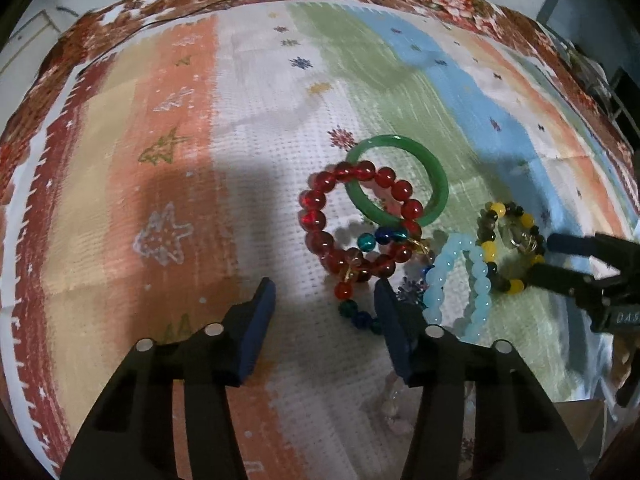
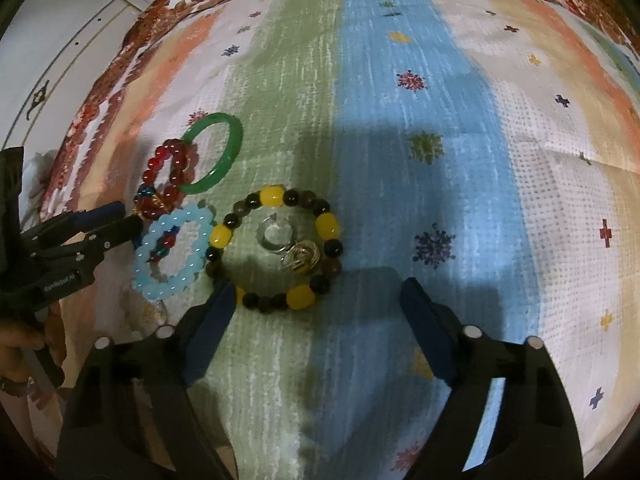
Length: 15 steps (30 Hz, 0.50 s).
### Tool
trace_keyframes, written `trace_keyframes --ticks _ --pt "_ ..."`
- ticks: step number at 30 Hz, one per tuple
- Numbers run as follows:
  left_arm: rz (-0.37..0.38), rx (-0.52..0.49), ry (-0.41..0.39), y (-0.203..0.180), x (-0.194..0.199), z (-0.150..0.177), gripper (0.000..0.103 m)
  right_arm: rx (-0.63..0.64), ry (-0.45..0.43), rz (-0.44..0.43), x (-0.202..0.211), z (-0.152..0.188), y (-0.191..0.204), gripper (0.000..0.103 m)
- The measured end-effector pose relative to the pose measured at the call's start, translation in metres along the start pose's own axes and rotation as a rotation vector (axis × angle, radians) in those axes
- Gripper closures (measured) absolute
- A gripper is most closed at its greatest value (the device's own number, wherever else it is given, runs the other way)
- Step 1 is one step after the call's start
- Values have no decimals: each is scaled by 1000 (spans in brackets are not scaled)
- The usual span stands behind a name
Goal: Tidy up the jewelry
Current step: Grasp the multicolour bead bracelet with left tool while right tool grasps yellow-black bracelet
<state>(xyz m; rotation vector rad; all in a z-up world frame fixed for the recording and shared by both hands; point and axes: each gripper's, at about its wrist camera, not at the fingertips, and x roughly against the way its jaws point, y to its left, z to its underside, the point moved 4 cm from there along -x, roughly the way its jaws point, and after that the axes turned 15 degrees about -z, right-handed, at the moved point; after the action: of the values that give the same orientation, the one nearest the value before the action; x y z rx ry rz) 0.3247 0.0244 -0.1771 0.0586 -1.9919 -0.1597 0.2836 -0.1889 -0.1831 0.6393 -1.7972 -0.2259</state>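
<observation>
The left gripper (image 1: 324,300) is hanging with its jaws partly apart and nothing between the pads; the red bracelet (image 1: 320,220) is lying just ahead of the tips, its lower beads near the right-hand finger (image 1: 390,320), which is covering part of a multicoloured strand (image 1: 362,320). The right gripper (image 2: 316,300) is standing wide, gripping nothing, with the yellow-and-dark bracelet (image 2: 276,196) lying just ahead of the gap; the left-hand finger (image 2: 212,320) is touching or just overlapping its near edge, the other finger well clear. Inside that ring are lying a clear ring (image 2: 274,236) and a gold wire charm (image 2: 300,260). Beside it the pale blue bracelet (image 2: 172,252) is resting, and farther off the green bangle (image 2: 214,152) is overlapping the red beads, all on a striped cloth (image 2: 400,120).
</observation>
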Motion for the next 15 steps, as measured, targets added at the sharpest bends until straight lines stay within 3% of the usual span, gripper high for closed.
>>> trace_keyframes --ticks 3,6,10,12,14,15 --pt "-17 -33 -14 -6 -2 -1 66 3 6 21 -3 -3 -1 30" --pt "-5 -47 -22 -8 -2 -2 88 3 6 41 -4 -6 -4 38" --pt "-17 -69 -29 -12 -2 -1 93 6 5 68 -6 -9 -7 47" --pt "-21 -67 -31 -12 -1 -1 94 24 6 89 -6 -9 -6 57" --pt "-18 -57 -28 -10 1 -1 94 14 12 67 -5 -8 -4 79" --pt "-18 -50 -29 -10 2 -1 94 10 15 58 -5 -8 -4 84"
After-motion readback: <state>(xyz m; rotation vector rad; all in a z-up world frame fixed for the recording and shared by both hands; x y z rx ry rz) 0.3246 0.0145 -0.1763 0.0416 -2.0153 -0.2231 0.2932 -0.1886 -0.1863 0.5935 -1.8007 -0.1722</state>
